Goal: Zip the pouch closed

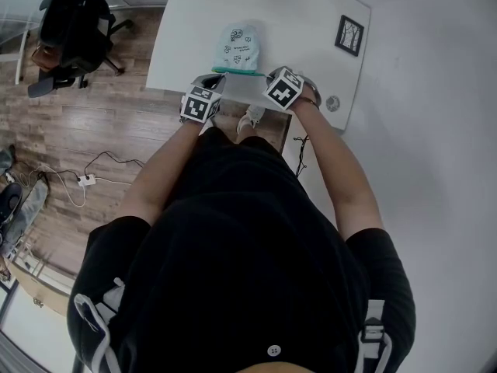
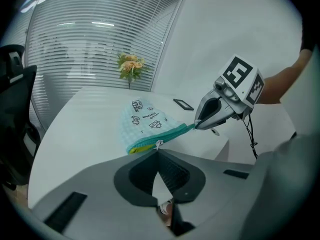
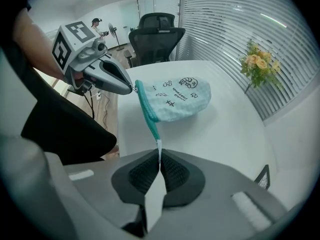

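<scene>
A pale teal pouch with small printed figures lies on the white table, its green zip edge towards me. The edge is stretched between both grippers. My left gripper is shut on the small metal zip pull at the pouch's left end, where a bit of yellow lining shows. My right gripper is shut on a little white tab at the right end of the zip band. Each gripper shows in the other's view: the right gripper and the left gripper both pinch the pouch's corners.
A small black picture frame lies at the table's right side. A vase of flowers stands at the far edge by the blinds. A black office chair stands on the wooden floor to the left. Cables run across the floor.
</scene>
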Demonstrator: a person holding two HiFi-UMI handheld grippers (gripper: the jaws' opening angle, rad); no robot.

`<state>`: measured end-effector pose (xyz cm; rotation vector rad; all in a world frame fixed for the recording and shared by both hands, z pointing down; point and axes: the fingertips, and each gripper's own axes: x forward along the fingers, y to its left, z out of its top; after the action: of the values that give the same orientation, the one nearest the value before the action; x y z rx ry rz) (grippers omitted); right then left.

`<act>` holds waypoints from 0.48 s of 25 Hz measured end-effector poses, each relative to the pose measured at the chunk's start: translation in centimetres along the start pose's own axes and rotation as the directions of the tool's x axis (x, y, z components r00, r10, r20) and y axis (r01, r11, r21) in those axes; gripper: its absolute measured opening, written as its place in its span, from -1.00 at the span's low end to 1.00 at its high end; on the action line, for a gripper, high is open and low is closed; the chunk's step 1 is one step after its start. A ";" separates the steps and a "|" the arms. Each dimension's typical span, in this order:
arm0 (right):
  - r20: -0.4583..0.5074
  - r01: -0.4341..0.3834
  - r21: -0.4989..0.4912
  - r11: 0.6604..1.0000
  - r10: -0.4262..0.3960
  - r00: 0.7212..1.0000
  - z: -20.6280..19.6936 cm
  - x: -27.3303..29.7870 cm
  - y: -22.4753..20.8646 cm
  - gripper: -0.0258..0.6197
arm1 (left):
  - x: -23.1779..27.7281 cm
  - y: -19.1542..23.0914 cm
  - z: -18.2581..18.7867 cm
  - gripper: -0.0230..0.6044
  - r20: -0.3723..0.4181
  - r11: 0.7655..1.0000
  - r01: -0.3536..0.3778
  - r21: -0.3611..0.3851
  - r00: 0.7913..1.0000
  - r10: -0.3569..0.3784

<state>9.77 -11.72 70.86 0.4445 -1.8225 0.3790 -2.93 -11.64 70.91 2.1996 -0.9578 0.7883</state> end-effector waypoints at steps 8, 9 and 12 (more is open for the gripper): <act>-0.020 0.026 0.022 0.999 -0.025 0.999 -0.8 0.3 -1.8 -0.87 | 0.2 2.4 -0.1 -0.91 0.005 0.999 -0.030 -0.029 1.000 0.030; -0.016 0.024 0.032 0.999 -0.024 1.000 -1.0 0.2 -2.1 -0.87 | 0.2 2.4 -0.2 -0.91 -0.002 0.999 -0.027 -0.026 1.000 0.026; -0.018 0.031 0.036 0.999 -0.030 0.999 -0.9 0.1 -2.4 -0.87 | 0.4 2.4 -0.2 -0.91 -0.011 1.000 -0.023 -0.021 1.000 0.023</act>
<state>11.71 -13.41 71.31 0.4920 -1.7927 0.3943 -4.63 -12.99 72.06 2.1681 -0.9834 0.7957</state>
